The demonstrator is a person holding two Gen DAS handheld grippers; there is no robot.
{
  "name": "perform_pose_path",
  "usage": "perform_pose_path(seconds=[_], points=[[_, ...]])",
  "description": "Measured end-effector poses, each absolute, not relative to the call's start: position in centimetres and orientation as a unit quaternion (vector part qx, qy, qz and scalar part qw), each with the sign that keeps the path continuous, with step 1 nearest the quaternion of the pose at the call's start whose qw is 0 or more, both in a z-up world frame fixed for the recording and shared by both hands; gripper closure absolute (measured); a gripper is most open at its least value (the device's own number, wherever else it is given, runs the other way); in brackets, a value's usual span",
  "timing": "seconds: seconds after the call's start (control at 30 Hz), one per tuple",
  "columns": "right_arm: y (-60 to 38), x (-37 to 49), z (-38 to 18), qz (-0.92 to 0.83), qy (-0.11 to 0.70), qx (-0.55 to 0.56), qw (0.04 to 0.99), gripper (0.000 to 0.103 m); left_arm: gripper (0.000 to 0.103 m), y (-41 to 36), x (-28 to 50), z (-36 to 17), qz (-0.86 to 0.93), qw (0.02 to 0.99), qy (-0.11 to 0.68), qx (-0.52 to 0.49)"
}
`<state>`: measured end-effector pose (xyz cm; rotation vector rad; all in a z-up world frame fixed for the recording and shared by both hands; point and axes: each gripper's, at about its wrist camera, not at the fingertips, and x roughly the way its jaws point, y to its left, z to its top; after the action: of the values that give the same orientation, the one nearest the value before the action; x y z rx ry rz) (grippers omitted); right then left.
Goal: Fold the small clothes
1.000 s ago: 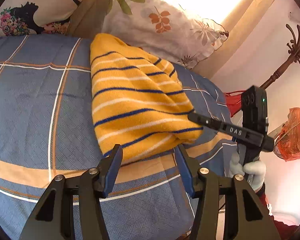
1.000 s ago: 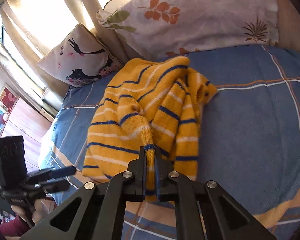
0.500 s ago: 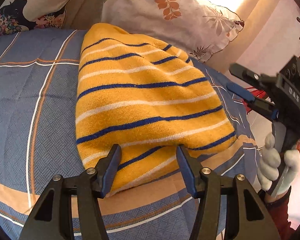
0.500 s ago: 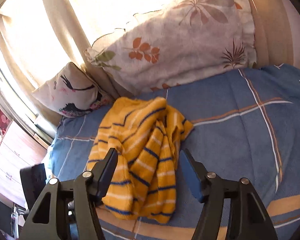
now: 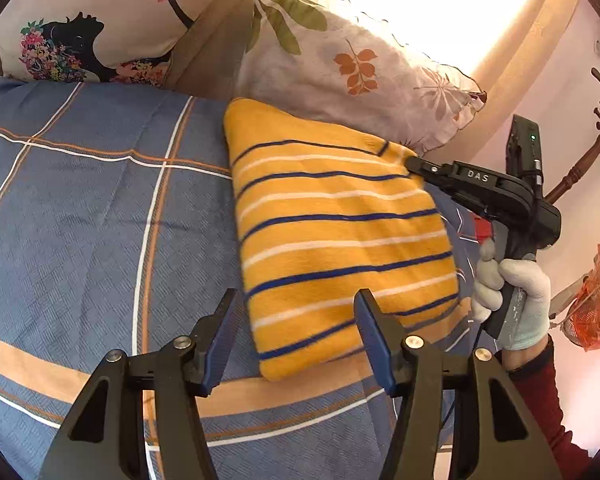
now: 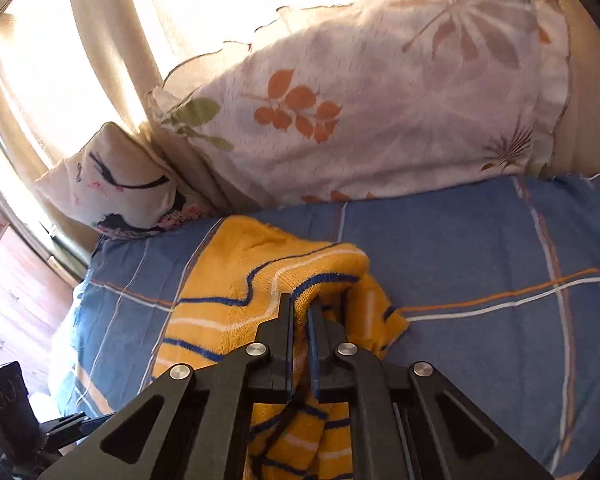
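The yellow striped sweater (image 5: pixel 340 240) lies folded on the blue checked bedspread (image 5: pixel 80 220), its far edge against the leaf-print pillow (image 5: pixel 352 76). My right gripper (image 6: pixel 300 312) is clamped on a fold of its edge, the knit bunched between the pads. My left gripper (image 5: pixel 296 336) hovers with its jaws apart over the sweater's near corner, gripping nothing. My gloved right hand (image 5: pixel 512 300) shows beyond the sweater's side. A second pillow with a dark figure print (image 5: pixel 84 28) leans at the bed's head.
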<state>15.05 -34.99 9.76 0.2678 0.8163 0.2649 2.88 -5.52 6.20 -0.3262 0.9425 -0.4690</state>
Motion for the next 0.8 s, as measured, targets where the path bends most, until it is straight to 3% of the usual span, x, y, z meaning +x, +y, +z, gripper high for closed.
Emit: perform_pose_path(seconds=[0.37, 0.43, 0.47, 0.5, 0.57, 0.7, 0.8], points=[[-35.7, 16.3, 3.5, 0.066, 0.459, 0.079, 0.883, 0.095, 0.046, -6.2, 5.0, 3.9, -0.229, 0.831, 0.475, -0.177], [-35.8, 16.1, 3.3, 0.074, 0.463, 0.076, 0.880, 0.094, 0.040, -5.9, 5.7, 4.1, -0.230, 0.833, 0.467, -0.187], [-36.2, 16.1, 3.3, 0.071, 0.464, 0.078, 0.880, 0.090, 0.033, -5.6, 6.3, 4.1, -0.231, 0.834, 0.463, -0.193], [-36.7, 16.1, 3.6, 0.067, 0.465, 0.085, 0.879, 0.078, 0.030, -5.4, 7.1, 3.9, -0.229, 0.834, 0.462, -0.198], [-38.2, 15.7, 4.3, 0.075, 0.453, 0.128, 0.879, 0.063, 0.029, -5.0, 8.8, 3.4, -0.231, 0.827, 0.466, -0.215], [-40.3, 14.5, 5.4, 0.102, 0.414, 0.207, 0.880, 0.019, 0.024, -5.5, 12.0, 2.3, -0.257, 0.803, 0.479, -0.243], [-40.1, 15.3, 4.6, 0.122, 0.429, 0.221, 0.867, 0.018, 0.022, -7.3, 13.9, 1.6, -0.278, 0.790, 0.488, -0.245]])
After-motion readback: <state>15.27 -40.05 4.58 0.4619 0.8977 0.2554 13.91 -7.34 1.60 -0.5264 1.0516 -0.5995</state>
